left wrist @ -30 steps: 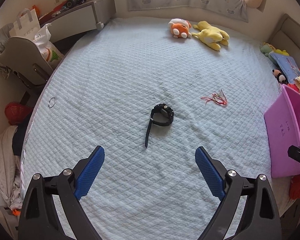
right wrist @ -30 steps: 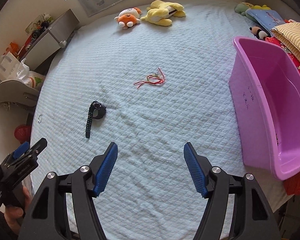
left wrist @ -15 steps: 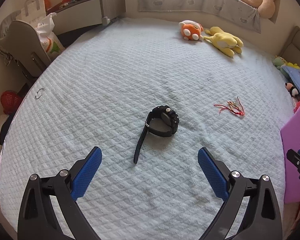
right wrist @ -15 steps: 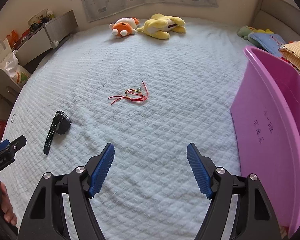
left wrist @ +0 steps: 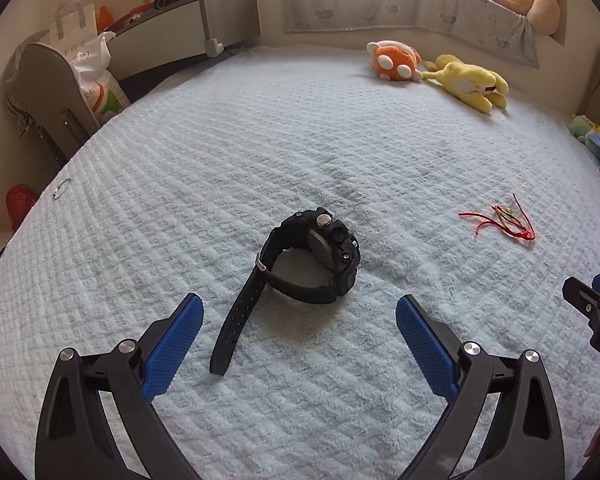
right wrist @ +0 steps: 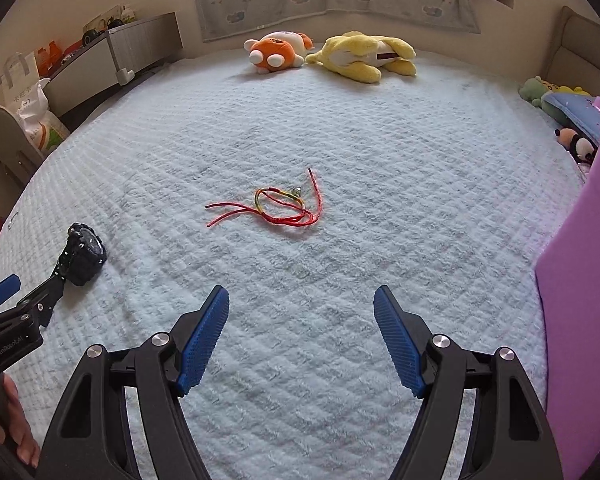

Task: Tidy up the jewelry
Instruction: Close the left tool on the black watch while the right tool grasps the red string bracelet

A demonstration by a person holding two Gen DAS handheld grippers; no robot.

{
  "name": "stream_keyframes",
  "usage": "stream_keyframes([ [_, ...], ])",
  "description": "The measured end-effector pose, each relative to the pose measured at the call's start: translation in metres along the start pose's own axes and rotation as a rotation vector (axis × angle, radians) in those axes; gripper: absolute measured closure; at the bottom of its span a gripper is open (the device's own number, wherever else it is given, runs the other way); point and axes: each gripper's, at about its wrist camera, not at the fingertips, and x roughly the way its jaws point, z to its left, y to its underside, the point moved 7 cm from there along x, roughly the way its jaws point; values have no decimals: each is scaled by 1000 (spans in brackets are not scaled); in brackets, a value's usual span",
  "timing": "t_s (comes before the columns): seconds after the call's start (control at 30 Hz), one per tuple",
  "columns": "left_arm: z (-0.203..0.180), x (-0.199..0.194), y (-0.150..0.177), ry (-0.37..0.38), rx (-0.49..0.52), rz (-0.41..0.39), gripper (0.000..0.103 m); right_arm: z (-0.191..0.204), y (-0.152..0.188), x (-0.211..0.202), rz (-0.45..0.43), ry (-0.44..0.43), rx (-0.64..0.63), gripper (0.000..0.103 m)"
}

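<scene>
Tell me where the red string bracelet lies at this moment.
The red string bracelet lies on the light blue bedspread, ahead of the open right gripper in its view, right of the black watch and left of the pink bin.

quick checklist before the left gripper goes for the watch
1. Left gripper open: ok.
2. Black watch ahead, centred between the fingers: ok.
3. Strap tail lies loose toward the gripper, may snag: not ok.
4. Right gripper open, apart from the red string bracelet: ok.
5. Pink bin at right: ok; inside: cannot tell.
6. Watch buckle fastened: cannot tell.
</scene>
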Motion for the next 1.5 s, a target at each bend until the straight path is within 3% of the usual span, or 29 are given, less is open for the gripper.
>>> stream_keyframes([
  [0.43,2,47,-9,-32,6,-4,8,-7,-25,53,-4,9,-18,31],
  [1.5,-13,83,-23,-18,9,32,8,10,-59,108,23,27,-130,32],
])
